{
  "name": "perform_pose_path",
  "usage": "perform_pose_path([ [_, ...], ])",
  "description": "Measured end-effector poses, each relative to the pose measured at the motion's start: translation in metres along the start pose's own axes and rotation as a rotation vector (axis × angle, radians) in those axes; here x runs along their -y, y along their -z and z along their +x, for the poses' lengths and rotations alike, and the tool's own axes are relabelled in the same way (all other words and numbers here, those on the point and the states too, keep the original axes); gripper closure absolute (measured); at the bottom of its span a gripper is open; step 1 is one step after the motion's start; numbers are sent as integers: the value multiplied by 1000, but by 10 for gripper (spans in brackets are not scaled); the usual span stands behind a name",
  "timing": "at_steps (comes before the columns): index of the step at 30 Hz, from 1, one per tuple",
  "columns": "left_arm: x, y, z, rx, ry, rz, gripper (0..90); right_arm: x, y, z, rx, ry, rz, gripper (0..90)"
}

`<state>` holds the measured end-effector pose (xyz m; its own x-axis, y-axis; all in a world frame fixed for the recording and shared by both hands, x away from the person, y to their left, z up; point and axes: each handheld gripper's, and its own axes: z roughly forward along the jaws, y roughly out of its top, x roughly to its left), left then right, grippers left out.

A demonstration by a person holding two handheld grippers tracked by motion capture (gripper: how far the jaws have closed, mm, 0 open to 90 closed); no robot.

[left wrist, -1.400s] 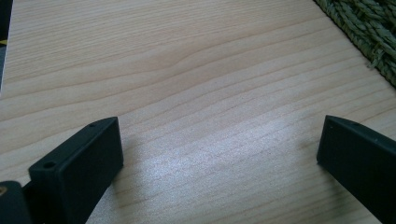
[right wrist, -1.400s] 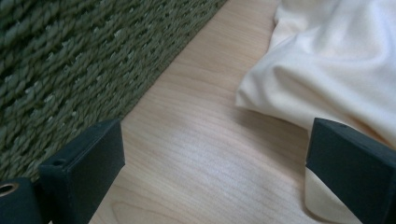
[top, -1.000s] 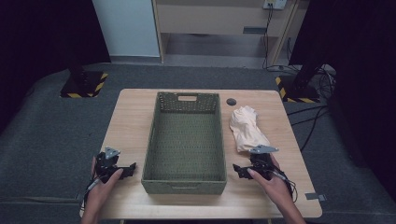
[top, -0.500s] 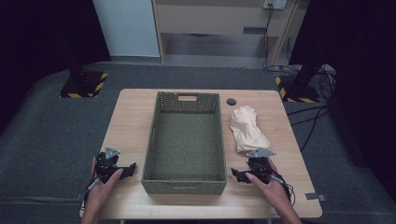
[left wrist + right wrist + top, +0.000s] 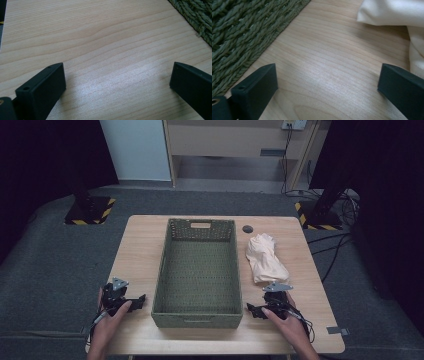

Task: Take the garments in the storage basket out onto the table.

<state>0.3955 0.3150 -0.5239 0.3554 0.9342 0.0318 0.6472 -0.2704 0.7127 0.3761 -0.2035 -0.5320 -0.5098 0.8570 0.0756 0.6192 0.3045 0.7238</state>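
Cloth (image 5: 392, 15): cut off at 12 and 3 o'clock edges, right gripper view.
Basket (image 5: 197, 17): cropped at 1 o'clock corner, left gripper view.
Small dark disc (image 5: 247, 228): too small to identify.

Wooden table (image 5: 145, 245) is sitting on grey carpet (image 5: 60, 270), light falling on it from above while the room's sides are staying dark. Pale wall panel (image 5: 135, 147) is standing at back left, w/ a wooden cabinet (image 5: 235, 140) beside it. Two black stand bases w/ yellow-black hazard tape are flanking the table, left (image 5: 89, 211) & right (image 5: 320, 215). Cables (image 5: 345, 200) are trailing across the floor at right. White outlet (image 5: 294, 124) is showing up top.
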Motion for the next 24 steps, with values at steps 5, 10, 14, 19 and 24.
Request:
perform_pose_path([
  [5,0,0,0,0,0,0,0,0,-2,2,16,18,-6,12],
  [10,0,0,0,0,0,0,0,1,-5,5,39,53,-9,6],
  [14,0,0,0,0,0,0,0,1,-6,4,43,53,-7,5],
  [19,0,0,0,0,0,0,0,-1,-7,4,57,38,-7,4],
  [24,0,0,0,0,0,0,0,-1,-7,3,53,40,-7,5],
])
